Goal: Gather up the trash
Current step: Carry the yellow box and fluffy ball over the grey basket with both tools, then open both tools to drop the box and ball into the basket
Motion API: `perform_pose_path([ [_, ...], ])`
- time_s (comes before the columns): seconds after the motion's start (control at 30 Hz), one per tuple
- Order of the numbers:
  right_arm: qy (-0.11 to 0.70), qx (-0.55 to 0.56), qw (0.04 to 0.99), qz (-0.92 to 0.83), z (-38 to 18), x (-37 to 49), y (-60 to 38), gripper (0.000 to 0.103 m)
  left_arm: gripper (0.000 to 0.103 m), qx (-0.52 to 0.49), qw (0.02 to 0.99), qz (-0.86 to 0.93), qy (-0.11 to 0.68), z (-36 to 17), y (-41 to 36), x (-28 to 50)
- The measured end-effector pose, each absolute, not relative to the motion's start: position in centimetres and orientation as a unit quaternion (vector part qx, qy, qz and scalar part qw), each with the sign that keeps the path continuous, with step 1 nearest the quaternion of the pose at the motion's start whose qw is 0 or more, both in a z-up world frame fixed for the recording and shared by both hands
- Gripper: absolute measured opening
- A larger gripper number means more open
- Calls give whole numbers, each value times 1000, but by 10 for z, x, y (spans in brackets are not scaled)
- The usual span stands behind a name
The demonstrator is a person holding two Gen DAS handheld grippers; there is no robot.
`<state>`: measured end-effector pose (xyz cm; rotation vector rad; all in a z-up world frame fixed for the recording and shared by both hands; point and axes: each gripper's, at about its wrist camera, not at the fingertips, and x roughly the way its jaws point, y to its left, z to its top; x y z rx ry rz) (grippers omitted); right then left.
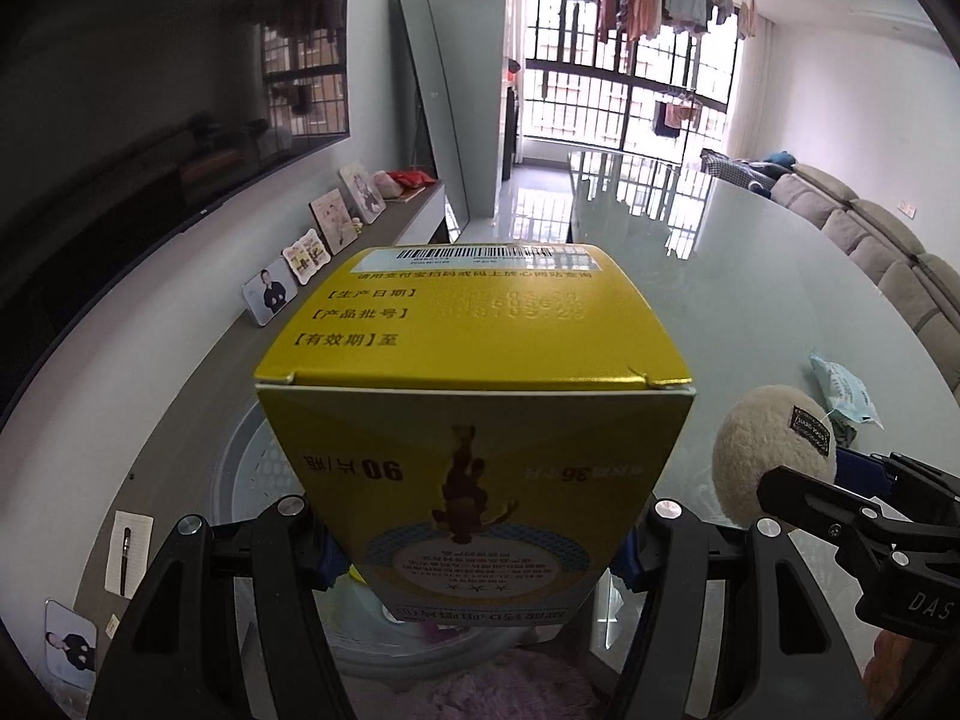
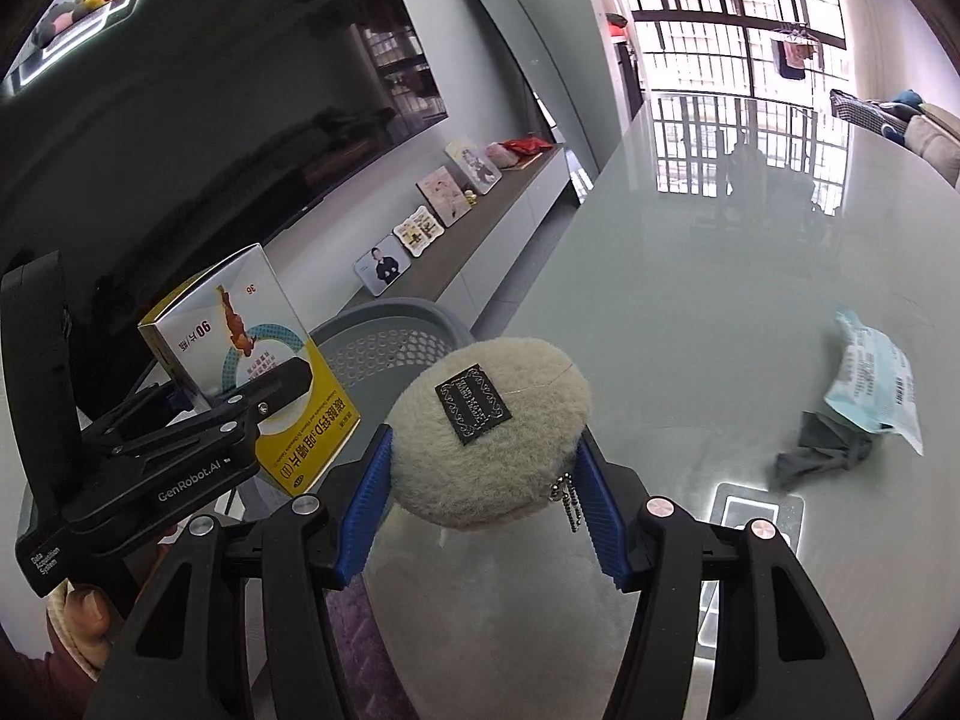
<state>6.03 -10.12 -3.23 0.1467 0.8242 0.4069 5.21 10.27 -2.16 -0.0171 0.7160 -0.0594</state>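
My left gripper (image 1: 474, 546) is shut on a yellow medicine box (image 1: 474, 408) and holds it upright above a grey plastic basket (image 1: 252, 468). My right gripper (image 2: 480, 492) is shut on a round cream fluffy pouch (image 2: 486, 438) with a black label, held over the glass table's edge. The pouch also shows in the left wrist view (image 1: 774, 462), to the right of the box. In the right wrist view the box (image 2: 252, 360) and the left gripper (image 2: 180, 438) sit to the left, with the basket (image 2: 390, 336) behind them.
A light blue wrapper (image 2: 876, 378) and a crumpled grey scrap (image 2: 822, 456) lie on the glass table (image 2: 720, 228) at right. A TV cabinet with photo plaques (image 2: 432, 228) runs along the left wall. A sofa (image 1: 888, 240) stands at far right.
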Motion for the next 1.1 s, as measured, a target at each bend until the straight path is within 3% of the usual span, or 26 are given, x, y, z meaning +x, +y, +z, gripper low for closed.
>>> perform_pose_path([
  [0.57,435,14,859,272,-63,141,18,57,63,-45,919,51,388,-67,194,82],
  [0.9,442,1,856,270,-70,135,24,57,64,-53,914,57,398,-73,203,84],
  [1.1,433,9,860,268,-66,132,17,65,68,-51,913,61,401,-70,200,86],
])
